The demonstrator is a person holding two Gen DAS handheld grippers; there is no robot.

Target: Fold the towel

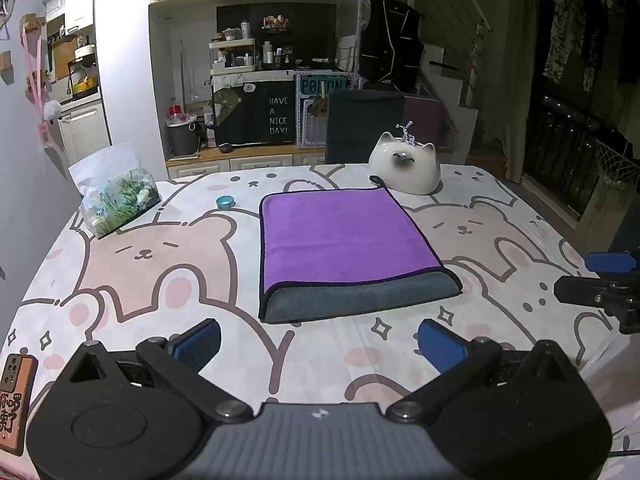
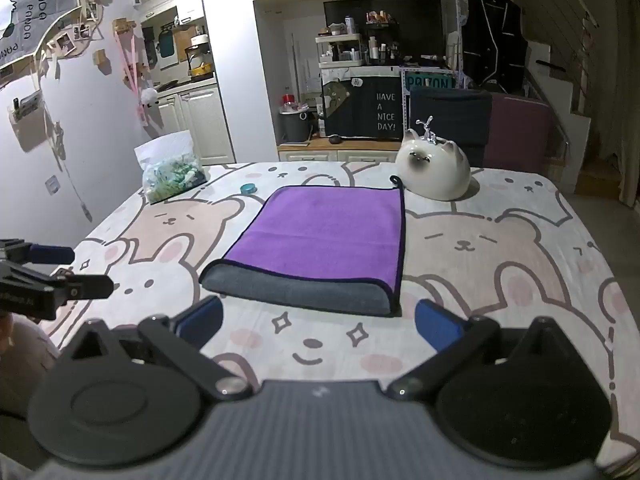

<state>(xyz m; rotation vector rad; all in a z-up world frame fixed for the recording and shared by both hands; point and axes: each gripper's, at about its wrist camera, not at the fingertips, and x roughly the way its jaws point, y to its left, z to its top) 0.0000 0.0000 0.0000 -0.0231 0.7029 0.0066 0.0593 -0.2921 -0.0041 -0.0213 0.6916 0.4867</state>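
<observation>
Both tools spread wide, empty: left tool (image 1: 320, 344), right tool (image 2: 319, 326). Towel (image 1: 344, 240) lies mid-desk, already doubled, well apart from both. Soft, limp, light; probably pinch near corners.

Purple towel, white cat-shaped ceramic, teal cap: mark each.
Purple towel (image 1: 340, 236): left wrist view, middle of top layer.
White cat-shaped ceramic (image 1: 404, 168): left wrist view, face.
Teal cap (image 2: 248, 188): right wrist view, rim.

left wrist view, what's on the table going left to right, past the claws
tissue pack → small teal cap → folded purple towel → white cat-shaped ceramic → tip of the right claw
</observation>
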